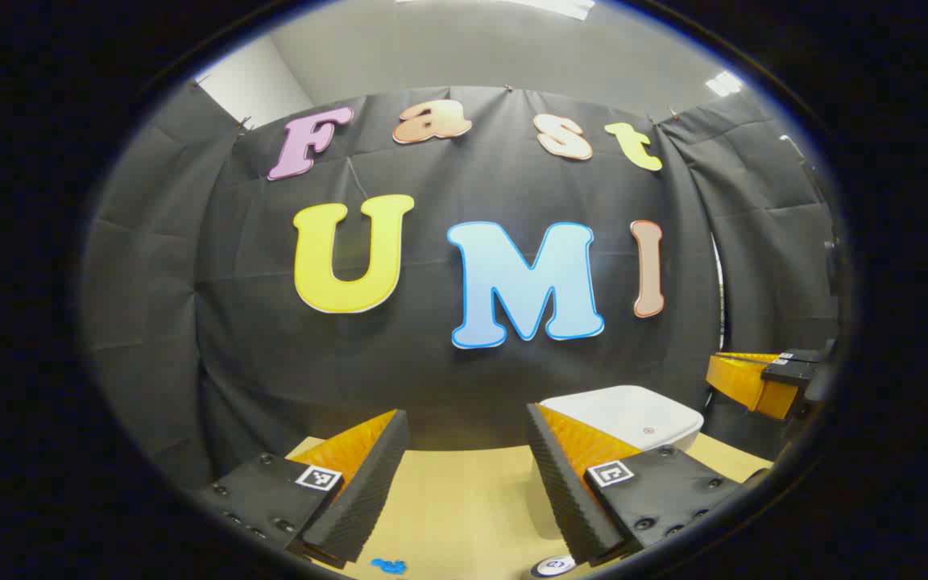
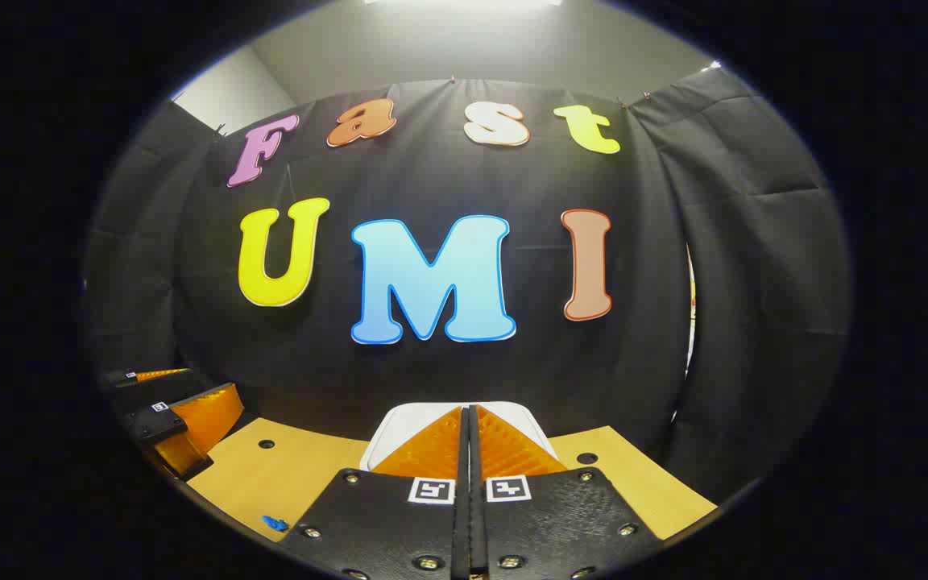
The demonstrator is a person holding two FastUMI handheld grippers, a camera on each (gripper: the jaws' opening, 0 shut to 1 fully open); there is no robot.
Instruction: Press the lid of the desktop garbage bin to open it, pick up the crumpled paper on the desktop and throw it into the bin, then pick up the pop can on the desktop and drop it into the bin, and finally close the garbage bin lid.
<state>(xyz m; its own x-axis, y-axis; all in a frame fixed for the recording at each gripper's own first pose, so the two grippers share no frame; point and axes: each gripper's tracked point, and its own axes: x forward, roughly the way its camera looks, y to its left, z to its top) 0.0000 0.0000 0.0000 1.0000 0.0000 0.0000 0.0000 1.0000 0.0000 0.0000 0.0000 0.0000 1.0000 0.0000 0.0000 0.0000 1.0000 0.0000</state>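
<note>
Right gripper [image 2: 468, 419] jaws pressed together over bin lid [image 2: 399, 423]; left gripper [image 1: 464, 435] jaws spread, empty

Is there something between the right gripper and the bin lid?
Nothing visible does. In the right gripper view the right gripper, fingers together, points straight at the white bin lid just beyond its tips, with no object between them.

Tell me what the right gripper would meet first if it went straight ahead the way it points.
Probably the white bin lid, lying closed directly beyond the right gripper, whose jaws are shut with nothing between them. Depth is unclear, and a slightly higher line would carry over the lid to the booth wall.
</note>
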